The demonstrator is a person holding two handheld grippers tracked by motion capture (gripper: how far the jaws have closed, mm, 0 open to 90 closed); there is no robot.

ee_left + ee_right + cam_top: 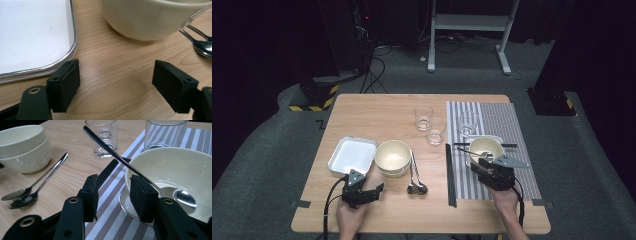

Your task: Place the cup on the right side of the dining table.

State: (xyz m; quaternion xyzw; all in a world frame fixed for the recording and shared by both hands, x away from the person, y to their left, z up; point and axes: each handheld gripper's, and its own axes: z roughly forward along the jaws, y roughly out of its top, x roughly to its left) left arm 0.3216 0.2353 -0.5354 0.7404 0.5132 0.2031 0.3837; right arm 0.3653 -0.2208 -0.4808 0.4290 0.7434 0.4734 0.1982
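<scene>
Down at the near edge of the table (pixel 422 215), the person's two hands came in from below. Left gripper (pixel 379 188) sat low over bare wood with its jaws spread wide and nothing between them, just short of the metal tray (pixel 343 161) and the stacked cream bowls (pixel 393 157). From the left gripper view the tray's rounded corner was right by one jaw and a bowl's wall stood a bit further on.

Right gripper (pixel 113 195) was over on the striped placemat (pixel 504 125), jaws about halfway apart. One pad sat right against the outside wall of the bowl (pixel 175 167) there, the other hung over the mat, so it wasn't pinching anything as far as I could see. That bowl rested on a small plate (pixel 125 203) and had a spoon (pixel 183 197) lying in it, with the long handle sticking out over the rim toward the glasses.

Between the two hands were two more spoons (pixel 416 187) side by side on the wood, and a pair of black chopsticks (pixel 450 175) along the mat's left edge. Further back, two glasses (pixel 430 124) stood on the wood and a third glass (pixel 467 122) on the mat
</scene>
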